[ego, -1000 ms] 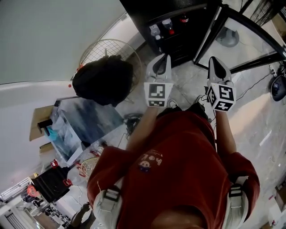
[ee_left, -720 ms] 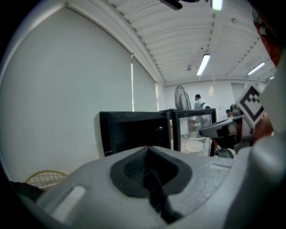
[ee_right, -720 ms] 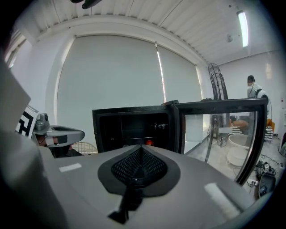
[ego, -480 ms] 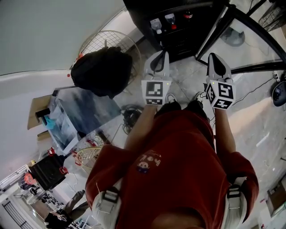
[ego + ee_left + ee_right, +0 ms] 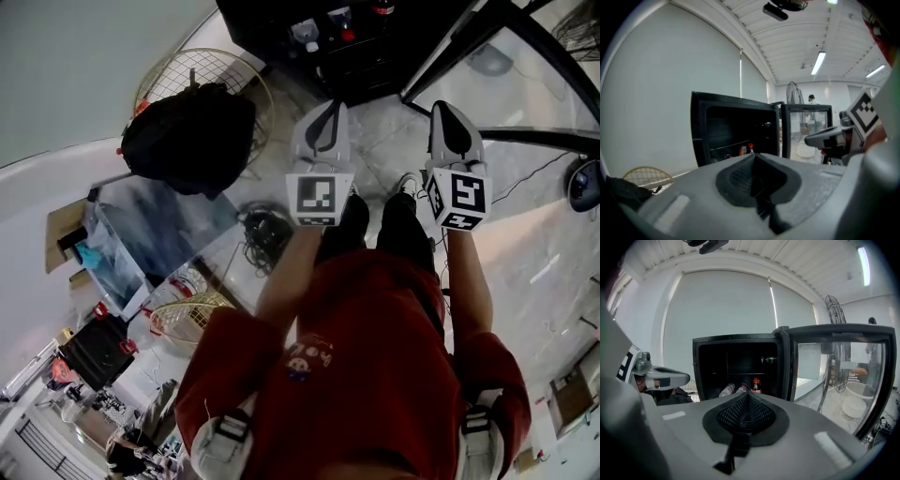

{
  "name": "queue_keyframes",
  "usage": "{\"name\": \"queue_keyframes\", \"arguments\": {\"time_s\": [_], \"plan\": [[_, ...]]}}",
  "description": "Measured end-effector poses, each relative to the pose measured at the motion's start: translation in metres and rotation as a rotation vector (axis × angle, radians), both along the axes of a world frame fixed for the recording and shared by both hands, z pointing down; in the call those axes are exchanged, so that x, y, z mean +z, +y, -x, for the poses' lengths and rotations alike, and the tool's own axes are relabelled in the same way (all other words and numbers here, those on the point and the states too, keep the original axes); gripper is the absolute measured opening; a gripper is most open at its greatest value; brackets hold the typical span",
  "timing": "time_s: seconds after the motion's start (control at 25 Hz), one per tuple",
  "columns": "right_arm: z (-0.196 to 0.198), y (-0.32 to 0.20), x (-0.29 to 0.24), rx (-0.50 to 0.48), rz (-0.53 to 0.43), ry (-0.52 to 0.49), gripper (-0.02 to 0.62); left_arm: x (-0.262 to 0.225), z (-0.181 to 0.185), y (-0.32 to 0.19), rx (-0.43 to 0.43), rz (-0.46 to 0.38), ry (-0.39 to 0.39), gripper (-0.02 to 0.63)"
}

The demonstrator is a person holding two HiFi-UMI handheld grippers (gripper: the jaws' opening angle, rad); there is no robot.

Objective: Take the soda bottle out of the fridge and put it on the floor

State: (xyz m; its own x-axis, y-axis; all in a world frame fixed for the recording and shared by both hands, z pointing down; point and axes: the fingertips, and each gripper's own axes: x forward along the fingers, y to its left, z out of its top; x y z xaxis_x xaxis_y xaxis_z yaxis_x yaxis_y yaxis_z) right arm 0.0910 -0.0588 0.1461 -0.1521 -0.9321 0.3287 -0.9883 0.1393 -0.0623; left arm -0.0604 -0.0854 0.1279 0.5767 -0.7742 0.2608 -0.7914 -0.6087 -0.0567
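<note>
On your left you had a black backpack [image 5: 192,136] by a round wire grille [image 5: 202,67], with a tangle of cables [image 5: 265,231] lying near it.

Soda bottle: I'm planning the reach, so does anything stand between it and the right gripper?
Nothing visible does: the fridge door is swung open, and the soda bottle stands upright, unblocked, ahead of the right gripper.

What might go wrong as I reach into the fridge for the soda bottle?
The right hand-held gripper is shut; unless it opens first, it will likely knock the upright soda bottle over. Two lying bottles sit right beside it and may get nudged. The open glass door stands on the right and might be bumped.
</note>
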Motion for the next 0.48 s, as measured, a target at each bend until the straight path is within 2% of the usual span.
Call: {"name": "queue_keyframes", "arguments": {"time_s": [0.32,0.48], "plan": [[0.002,-0.013,0.042,-0.055,0.005,0.001,0.000,0.050,-0.006,-0.014,-0.083,0.001,0.033,0.000],[-0.004,-0.017,0.070,-0.073,-0.006,0.022,0.000,0.082,-0.014,-0.015,-0.098,-0.002,0.043,0.000]]}}
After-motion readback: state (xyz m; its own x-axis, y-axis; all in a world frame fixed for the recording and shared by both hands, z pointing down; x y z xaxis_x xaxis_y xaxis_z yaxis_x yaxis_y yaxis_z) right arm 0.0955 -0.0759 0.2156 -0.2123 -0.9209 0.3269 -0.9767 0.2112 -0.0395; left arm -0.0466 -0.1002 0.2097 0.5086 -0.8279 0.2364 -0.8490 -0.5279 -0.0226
